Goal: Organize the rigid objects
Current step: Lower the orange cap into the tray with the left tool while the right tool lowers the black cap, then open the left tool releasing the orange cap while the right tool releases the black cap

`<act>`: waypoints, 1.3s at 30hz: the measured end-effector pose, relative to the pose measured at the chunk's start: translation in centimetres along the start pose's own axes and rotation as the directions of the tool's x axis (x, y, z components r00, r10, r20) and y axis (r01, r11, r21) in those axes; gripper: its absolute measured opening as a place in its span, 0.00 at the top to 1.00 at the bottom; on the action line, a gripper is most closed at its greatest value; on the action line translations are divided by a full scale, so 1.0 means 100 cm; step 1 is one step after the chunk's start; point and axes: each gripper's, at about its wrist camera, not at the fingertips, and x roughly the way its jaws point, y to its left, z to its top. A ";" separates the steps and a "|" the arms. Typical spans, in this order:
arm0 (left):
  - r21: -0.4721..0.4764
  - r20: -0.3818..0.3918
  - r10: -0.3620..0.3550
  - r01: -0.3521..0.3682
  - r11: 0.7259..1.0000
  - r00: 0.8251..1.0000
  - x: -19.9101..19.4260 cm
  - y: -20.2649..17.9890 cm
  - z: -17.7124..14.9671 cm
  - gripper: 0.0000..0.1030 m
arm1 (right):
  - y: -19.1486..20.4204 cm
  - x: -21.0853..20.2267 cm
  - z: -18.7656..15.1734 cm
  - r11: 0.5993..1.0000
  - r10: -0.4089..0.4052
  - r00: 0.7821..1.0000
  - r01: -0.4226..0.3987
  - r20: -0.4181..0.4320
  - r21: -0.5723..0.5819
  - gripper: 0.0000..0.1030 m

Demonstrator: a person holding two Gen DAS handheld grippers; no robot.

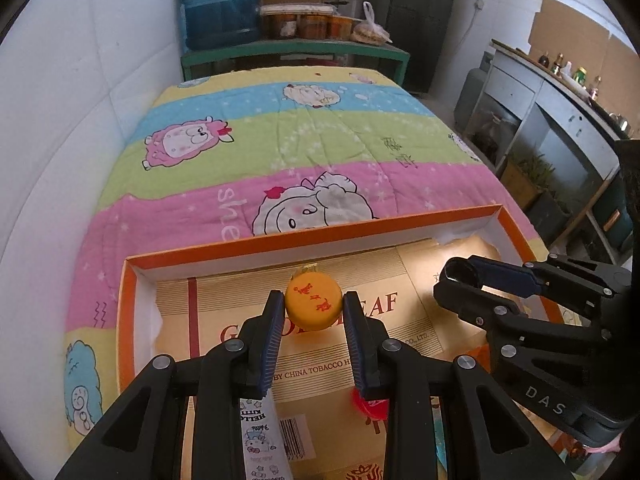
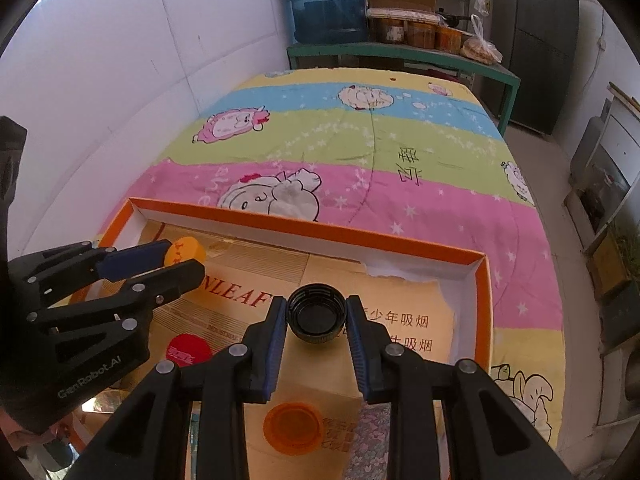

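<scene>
Yellow cap (image 1: 313, 301) pinched by left gripper (image 1: 312, 312)

A cartoon-sheep quilt (image 1: 304, 140) is covering the bed, while beyond its far edge a green shelf (image 1: 296, 50) is carrying a blue water jug (image 1: 218, 4) at its left end, jars (image 1: 308, 24) in the middle and a tied plastic bag (image 1: 370, 30) toward its right end.
</scene>
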 end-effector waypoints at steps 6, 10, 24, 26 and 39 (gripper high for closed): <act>-0.001 -0.023 0.000 0.000 1.000 1.000 0.007 0.001 0.000 0.70 | 0.000 0.007 -0.002 1.000 -0.014 1.000 0.014 -0.023 -0.014 0.71; 0.005 -0.037 -0.001 0.001 1.000 0.999 0.010 -0.001 0.000 0.70 | 0.001 0.012 -0.003 1.000 -0.023 0.999 0.023 -0.037 -0.019 0.71; -0.001 -0.073 -0.004 0.004 1.000 0.997 0.019 -0.001 -0.002 0.70 | 0.003 0.016 -0.002 0.999 -0.032 0.998 0.030 -0.053 -0.032 0.71; 0.001 -0.074 -0.002 0.002 1.000 0.997 0.018 -0.001 -0.002 0.70 | 0.003 0.016 -0.002 0.999 -0.029 0.998 0.028 -0.054 -0.031 0.71; -0.027 -0.068 -0.011 0.009 1.000 0.998 0.016 0.003 -0.003 0.50 | 0.002 0.015 -0.002 1.000 -0.028 0.998 0.027 -0.052 -0.016 0.69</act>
